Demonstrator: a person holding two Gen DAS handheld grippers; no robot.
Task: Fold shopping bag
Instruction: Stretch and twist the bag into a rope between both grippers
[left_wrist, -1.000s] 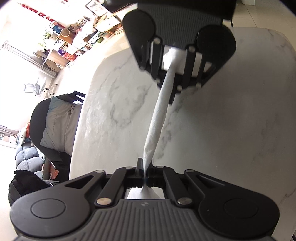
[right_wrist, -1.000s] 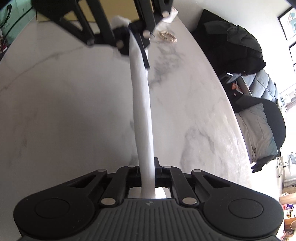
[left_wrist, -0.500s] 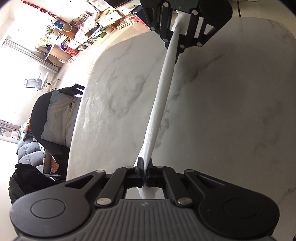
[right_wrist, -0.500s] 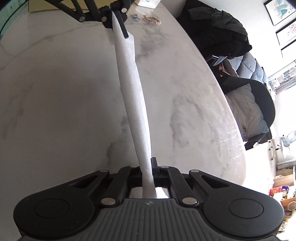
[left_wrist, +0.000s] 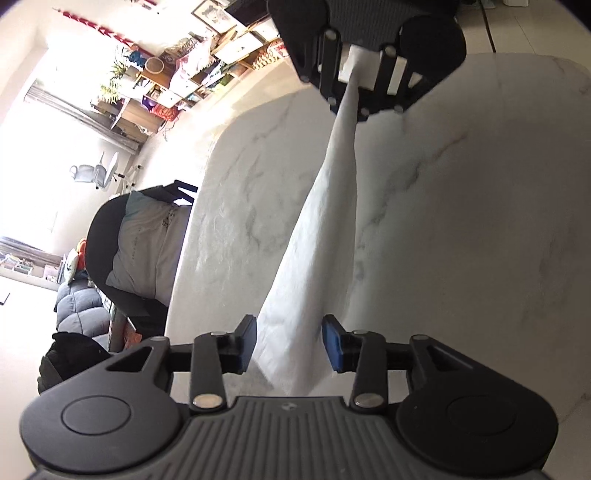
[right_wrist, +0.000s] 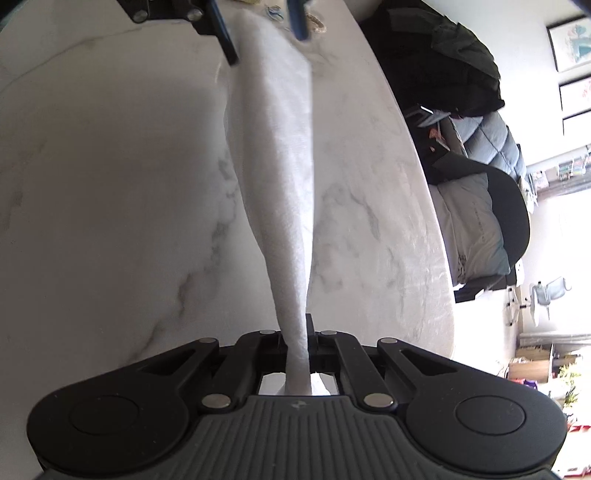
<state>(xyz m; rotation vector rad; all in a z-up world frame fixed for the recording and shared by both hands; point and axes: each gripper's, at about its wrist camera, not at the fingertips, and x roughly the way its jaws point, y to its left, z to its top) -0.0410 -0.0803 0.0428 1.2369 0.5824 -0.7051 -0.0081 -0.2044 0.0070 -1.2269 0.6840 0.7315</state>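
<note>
The white shopping bag (left_wrist: 325, 221) hangs as a long, twisted strip above the marble worktop (left_wrist: 461, 240), and right now only one end of it is really secured. That is the weak spot: the left tongs (left_wrist: 289, 345) are opening, and the cloth sits loose between the blue pads (left_wrist: 332, 347) without either one pressing on it. As I judge it, the freed end may drop and spread in a heap on the worktop, so any fold line gathered so far could be lost. The strip is already fanning wider toward that end, which suggests the layers are sliding apart. A second risk is at the other end: the bag is bunched into a narrow rope there, and a tug from its own falling weight could drag it partly out of the grip or skew it.

The right tongs (right_wrist: 297, 341) are pressed together, pinching the bunched end of the bag, with a tuft of white cloth showing behind the fingers. From that view the strip runs up and away to the left tongs at the top edge, whose fingers stand clearly apart on either side of the fabric

A dark chair with a pale cushion (left_wrist: 147, 243) stands beyond the worktop edge, well clear
</note>
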